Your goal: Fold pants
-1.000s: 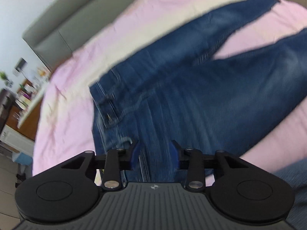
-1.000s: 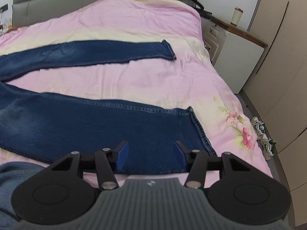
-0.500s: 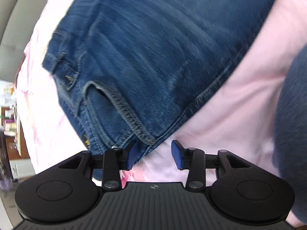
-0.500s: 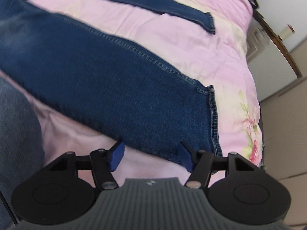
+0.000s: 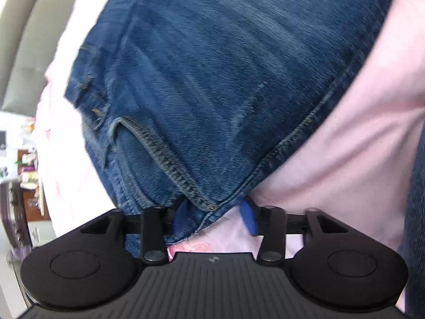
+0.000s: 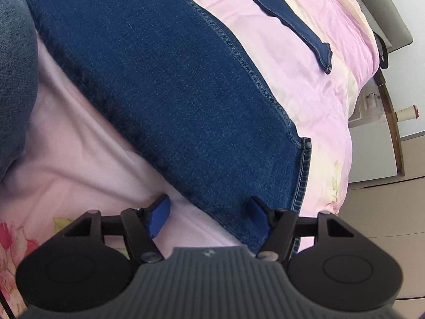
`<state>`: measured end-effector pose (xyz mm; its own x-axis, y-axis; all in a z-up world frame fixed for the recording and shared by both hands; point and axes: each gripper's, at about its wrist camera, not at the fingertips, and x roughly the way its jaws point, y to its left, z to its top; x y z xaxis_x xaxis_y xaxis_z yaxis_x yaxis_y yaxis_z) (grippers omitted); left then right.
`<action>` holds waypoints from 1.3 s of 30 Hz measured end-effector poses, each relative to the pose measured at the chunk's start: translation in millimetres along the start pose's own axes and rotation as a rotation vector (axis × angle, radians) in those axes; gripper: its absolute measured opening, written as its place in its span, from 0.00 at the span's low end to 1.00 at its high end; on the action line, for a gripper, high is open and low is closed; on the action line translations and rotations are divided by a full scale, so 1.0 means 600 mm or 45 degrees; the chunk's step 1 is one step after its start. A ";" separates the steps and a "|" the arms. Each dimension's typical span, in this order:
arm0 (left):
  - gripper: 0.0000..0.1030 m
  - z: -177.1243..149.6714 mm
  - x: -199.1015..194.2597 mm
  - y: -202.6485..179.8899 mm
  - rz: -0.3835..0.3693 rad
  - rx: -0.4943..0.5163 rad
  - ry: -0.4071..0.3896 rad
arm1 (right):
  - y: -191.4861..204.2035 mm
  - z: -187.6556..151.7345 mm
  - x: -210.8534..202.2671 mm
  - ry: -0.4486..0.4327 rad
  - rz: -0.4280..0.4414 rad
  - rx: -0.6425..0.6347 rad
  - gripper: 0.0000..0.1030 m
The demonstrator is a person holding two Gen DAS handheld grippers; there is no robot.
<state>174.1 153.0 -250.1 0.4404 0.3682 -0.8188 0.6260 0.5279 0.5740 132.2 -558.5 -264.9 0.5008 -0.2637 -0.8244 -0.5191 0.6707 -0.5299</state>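
Both grippers have dropped onto the jeans (image 5: 239, 79) on the bed (image 6: 305, 53): left gripper (image 5: 213, 219) closing around the waistband corner, right gripper (image 6: 209, 216) closing over the near leg's edge; neither clamped yet.

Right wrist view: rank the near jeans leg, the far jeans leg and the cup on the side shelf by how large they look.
1. Near jeans leg, largest.
2. Far jeans leg.
3. Cup, smallest.
The near leg lies closest to the camera, so its lead over the far leg is unsure.

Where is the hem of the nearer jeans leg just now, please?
In the right wrist view, the hem lies flat on the pink duvet, lower right, just beyond the right hand-held gripper.
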 end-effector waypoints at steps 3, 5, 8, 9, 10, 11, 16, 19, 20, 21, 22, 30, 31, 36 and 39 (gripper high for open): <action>0.30 -0.001 -0.012 0.000 0.033 -0.073 -0.017 | 0.004 0.010 -0.004 0.001 -0.062 -0.014 0.33; 0.27 -0.003 -0.024 0.000 0.068 -0.101 -0.043 | 0.003 0.013 -0.010 0.009 -0.090 0.002 0.26; 0.25 -0.015 -0.054 0.010 0.096 -0.181 -0.114 | -0.015 0.021 -0.028 -0.001 -0.110 0.113 0.11; 0.25 -0.017 -0.064 0.021 0.090 -0.232 -0.136 | -0.025 0.023 -0.034 -0.010 -0.118 0.158 0.07; 0.24 -0.017 -0.074 0.032 0.091 -0.277 -0.156 | -0.037 0.027 -0.039 -0.024 -0.118 0.204 0.07; 0.24 -0.015 -0.087 0.042 0.098 -0.325 -0.180 | -0.047 0.030 -0.046 -0.034 -0.116 0.233 0.06; 0.22 0.014 -0.135 0.099 0.207 -0.450 -0.263 | -0.098 0.067 -0.085 -0.109 -0.177 0.321 0.04; 0.22 0.041 -0.154 0.141 0.263 -0.498 -0.286 | -0.141 0.101 -0.102 -0.146 -0.240 0.324 0.04; 0.22 0.050 -0.161 0.157 0.280 -0.520 -0.291 | -0.153 0.112 -0.106 -0.153 -0.260 0.317 0.04; 0.22 0.061 -0.163 0.172 0.292 -0.546 -0.291 | -0.167 0.125 -0.109 -0.157 -0.282 0.314 0.04; 0.22 0.073 -0.166 0.189 0.298 -0.577 -0.289 | -0.183 0.139 -0.111 -0.157 -0.306 0.312 0.04; 0.22 0.170 -0.165 0.308 0.312 -0.699 -0.237 | -0.308 0.275 -0.055 -0.144 -0.371 0.368 0.04; 0.22 0.182 -0.157 0.325 0.314 -0.702 -0.229 | -0.320 0.293 -0.042 -0.140 -0.375 0.367 0.04; 0.22 0.268 -0.077 0.364 0.305 -0.708 -0.152 | -0.372 0.395 0.052 -0.108 -0.378 0.339 0.04; 0.22 0.313 -0.018 0.372 0.302 -0.693 -0.099 | -0.395 0.459 0.123 -0.081 -0.375 0.319 0.04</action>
<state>429.8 122.9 -112.9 0.5864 0.4775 -0.6543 0.0941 0.7621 0.6406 482.8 -546.0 -145.7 0.6492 -0.4322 -0.6259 -0.1651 0.7231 -0.6707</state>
